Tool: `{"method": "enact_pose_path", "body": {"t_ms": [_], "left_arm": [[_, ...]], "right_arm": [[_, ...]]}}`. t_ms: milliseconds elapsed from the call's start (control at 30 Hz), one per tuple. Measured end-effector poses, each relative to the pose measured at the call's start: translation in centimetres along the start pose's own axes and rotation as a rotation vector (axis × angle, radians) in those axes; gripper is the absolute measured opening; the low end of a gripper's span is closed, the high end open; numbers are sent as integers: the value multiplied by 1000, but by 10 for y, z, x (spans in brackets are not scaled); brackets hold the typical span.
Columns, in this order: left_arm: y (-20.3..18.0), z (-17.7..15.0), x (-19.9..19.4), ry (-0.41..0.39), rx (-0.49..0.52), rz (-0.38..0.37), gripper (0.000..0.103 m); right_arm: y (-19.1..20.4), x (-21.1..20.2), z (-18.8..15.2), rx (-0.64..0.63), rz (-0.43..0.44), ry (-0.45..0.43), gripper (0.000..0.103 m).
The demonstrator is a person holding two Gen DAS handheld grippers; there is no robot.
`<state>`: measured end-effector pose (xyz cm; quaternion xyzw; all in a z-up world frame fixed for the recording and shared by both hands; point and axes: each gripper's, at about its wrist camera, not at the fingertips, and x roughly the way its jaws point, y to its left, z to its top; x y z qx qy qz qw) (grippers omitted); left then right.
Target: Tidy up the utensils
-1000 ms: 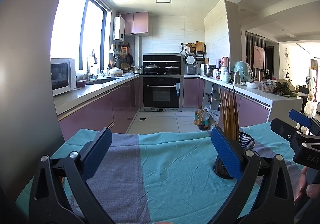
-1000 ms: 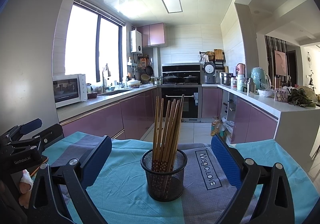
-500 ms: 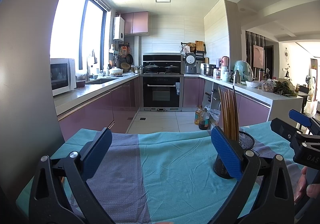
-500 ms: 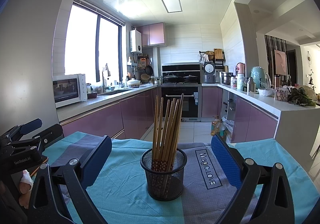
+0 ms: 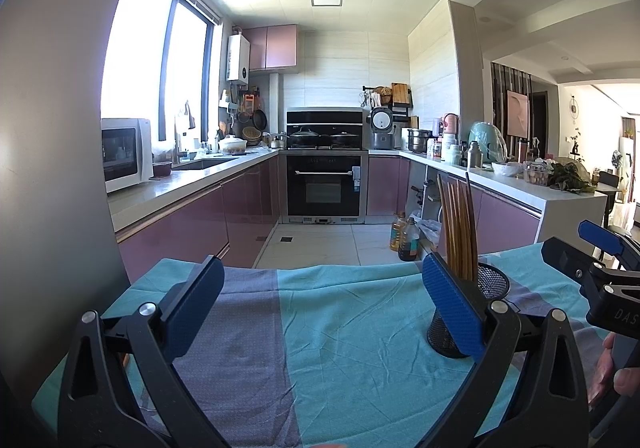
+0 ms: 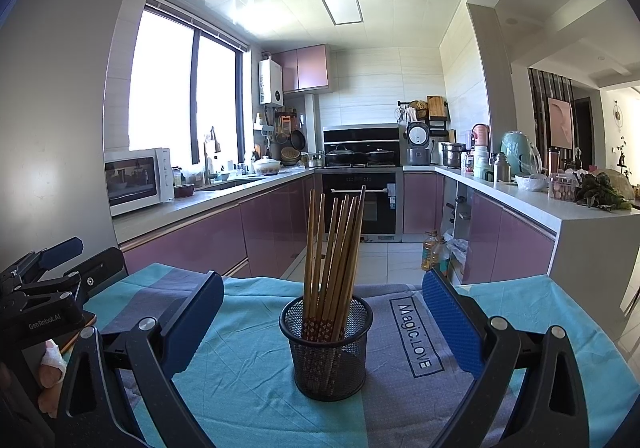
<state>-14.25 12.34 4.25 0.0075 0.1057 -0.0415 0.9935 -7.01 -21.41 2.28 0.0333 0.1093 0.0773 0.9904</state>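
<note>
Both the left gripper (image 5: 320,306) and the right gripper (image 6: 323,322) are wide open and empty, because the chopsticks (image 6: 332,248) stand upright in the mesh holder (image 6: 326,352) on the tablecloth (image 6: 248,380).

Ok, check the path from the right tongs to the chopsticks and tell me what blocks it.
Nothing visible does. The right tongs are open, with the chopsticks upright in the mesh holder straight ahead. Only bare tablecloth lies between. The left tongs are off to the side.
</note>
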Motion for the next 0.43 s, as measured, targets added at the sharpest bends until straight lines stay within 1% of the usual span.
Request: {"method": "enact_pose_path", "body": {"t_ms": [67,167,267,333,400,433], "left_arm": [[0,-1,-1,-9,8,7,97],[1,-3,1,1,13,-1,97],[3,-7,8,44,15,-14,97],[9,-11,16,82,7,-10,97],[15,-15,25,121,1,-3,97],[19,-18,32,147,0,2,97]], "right_arm": [[-1,0,0,1,-1,1,96],[-2,2,-1,-1,-3,6,96],[-7,6,-5,-3,-18,21,96],[-18,11,-8,11,-32,50,96],[-35,20,-14,28,-66,102,96],[-47,31,-19,31,-95,156,96]]}}
